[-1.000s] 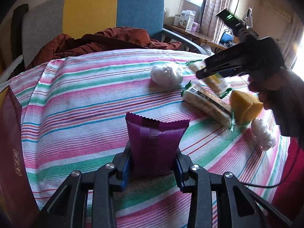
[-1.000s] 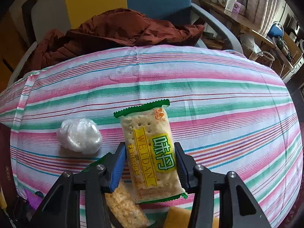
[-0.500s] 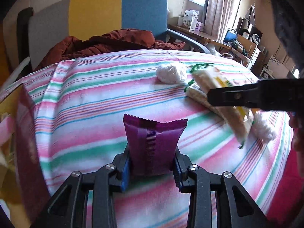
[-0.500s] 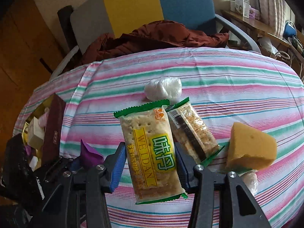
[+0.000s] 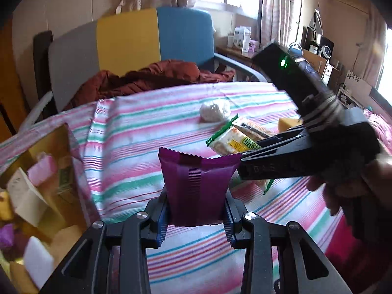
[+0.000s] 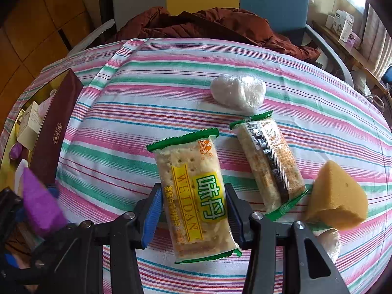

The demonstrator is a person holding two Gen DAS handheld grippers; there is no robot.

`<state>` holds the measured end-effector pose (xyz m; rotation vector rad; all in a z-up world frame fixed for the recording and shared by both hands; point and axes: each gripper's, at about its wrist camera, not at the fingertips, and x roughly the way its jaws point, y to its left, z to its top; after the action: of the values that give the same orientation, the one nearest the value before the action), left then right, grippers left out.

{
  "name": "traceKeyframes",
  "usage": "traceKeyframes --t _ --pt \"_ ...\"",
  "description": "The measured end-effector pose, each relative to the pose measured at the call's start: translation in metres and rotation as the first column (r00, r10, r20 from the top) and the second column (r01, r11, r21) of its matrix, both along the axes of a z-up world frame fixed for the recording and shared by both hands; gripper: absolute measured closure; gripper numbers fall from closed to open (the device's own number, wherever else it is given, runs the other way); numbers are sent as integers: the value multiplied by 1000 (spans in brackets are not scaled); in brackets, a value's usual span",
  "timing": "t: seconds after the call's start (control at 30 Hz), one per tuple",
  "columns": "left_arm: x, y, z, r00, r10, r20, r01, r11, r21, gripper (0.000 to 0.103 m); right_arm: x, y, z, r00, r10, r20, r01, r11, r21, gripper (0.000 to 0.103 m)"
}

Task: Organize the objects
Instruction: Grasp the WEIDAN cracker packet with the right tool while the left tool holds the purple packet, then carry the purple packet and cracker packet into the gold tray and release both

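My left gripper (image 5: 196,218) is shut on a purple snack packet (image 5: 196,183) and holds it above the striped tablecloth (image 5: 127,147). My right gripper (image 6: 194,208) is shut on a green-edged cracker packet (image 6: 193,196), held above the cloth; it shows in the left wrist view (image 5: 232,144) just right of the purple packet. The purple packet (image 6: 40,208) appears at the left edge of the right wrist view. An open dark red box (image 6: 52,132) with several items stands at the table's left (image 5: 31,186).
On the cloth lie a second cracker packet (image 6: 267,166), a yellow sponge wedge (image 6: 338,196), a white wrapped bundle (image 6: 238,91) and another white bundle (image 6: 329,242). A chair (image 5: 147,39) with a rust-red jacket (image 5: 156,76) stands behind the table.
Both grippers moved left toward the box, each still holding its packet. The right gripper lifted the cracker packet away from the other snacks and now sits close beside the left gripper.
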<state>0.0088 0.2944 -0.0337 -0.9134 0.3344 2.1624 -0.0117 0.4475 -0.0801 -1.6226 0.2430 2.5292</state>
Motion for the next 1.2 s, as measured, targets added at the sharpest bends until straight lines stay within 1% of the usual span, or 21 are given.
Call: traceKeyframes --t 0.23,0.33,0.5,0.73,0.8,0.9,1.0,1.2 --pt "6 -28 16 999 39 -8 -39 999 20 65 1 -2 4 1000 5 -18 -6 1000 -9 54" --pt "8 -40 19 998 57 -8 -57 998 25 65 0 -6 6 999 21 -31 -22 1000 -16 54" --pt "3 -56 21 996 86 6 -86 996 37 65 -1 -14 4 999 39 -26 -39 999 -2 54" --pt "-7 -87 26 991 130 38 -133 989 68 65 0 -25 6 999 44 -30 -45 999 -28 54" --pt "-11 -98 28 988 146 44 -149 986 79 65 1 -31 9 998 47 -44 -49 997 -55 54" --pt "-18 -121 29 981 186 61 -191 976 99 65 1 -47 18 995 61 -75 -68 993 -95 54" --pt "-27 -147 31 967 242 79 -250 961 117 65 -3 -69 28 990 82 -110 -97 987 -129 54" --pt "-45 -201 33 926 361 107 -373 917 142 65 -18 -116 50 972 148 -183 -186 959 -215 54"
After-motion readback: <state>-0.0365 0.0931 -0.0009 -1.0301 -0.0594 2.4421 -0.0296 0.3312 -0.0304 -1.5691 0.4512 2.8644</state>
